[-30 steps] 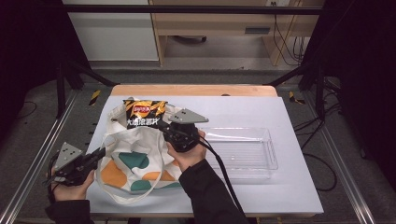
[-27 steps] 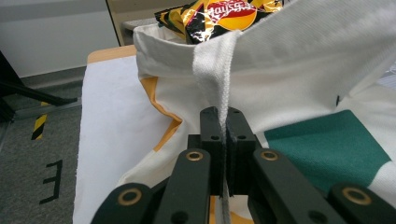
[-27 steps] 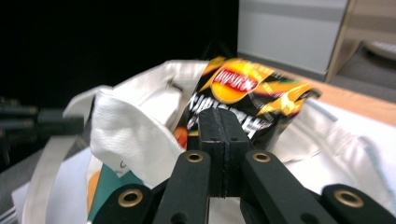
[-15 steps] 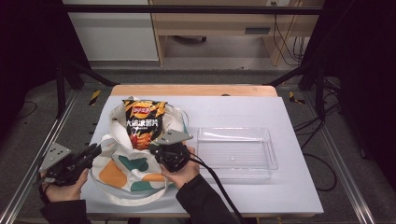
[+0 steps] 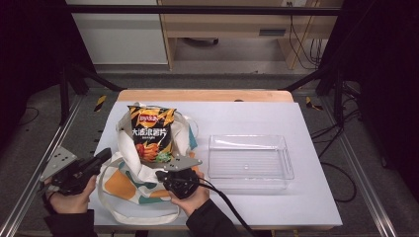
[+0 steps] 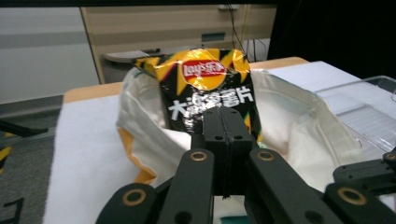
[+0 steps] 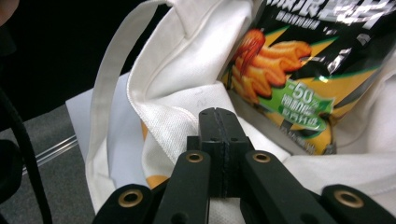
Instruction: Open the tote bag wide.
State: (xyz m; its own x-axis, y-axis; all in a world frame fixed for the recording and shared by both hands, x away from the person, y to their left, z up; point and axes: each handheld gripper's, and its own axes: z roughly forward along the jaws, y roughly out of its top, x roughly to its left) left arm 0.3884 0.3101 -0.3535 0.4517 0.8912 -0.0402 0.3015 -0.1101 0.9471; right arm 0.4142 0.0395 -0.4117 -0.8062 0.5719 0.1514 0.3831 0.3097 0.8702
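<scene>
On the white-covered table (image 5: 257, 123) in the high view, a person is working a pair of handheld tongs around a white tote bag (image 5: 129, 163) printed with orange and teal patches. A black-and-orange crisp packet (image 5: 149, 132) is lying in the bag's open mouth, just beyond both tools. The left gripper (image 5: 101, 157) is hovering at the table's near left edge, its tip pointing toward the bag's side. The right gripper (image 5: 160, 174) is sitting over the bag's near part, directly below the packet, with a clear plastic tray (image 5: 249, 160) lying empty just to its right. Both hands are coming in from the bottom edge.

In the left gripper view, the left gripper (image 6: 224, 122) is showing its jaws clenched flat together with nothing between them. The crisp packet (image 6: 205, 88) is standing straight ahead of the tips, framed by the bag's (image 6: 289, 112) white rim, with the tray (image 6: 369, 107) off to the right.

In the right gripper view, the right gripper (image 7: 217, 122) is likewise clenched on nothing, its tips resting low against the bag's (image 7: 182, 107) white cloth. The packet (image 7: 299, 70) is lying just ahead and to the right of the tips; a bag handle (image 7: 112, 84) is looping away to the left.
</scene>
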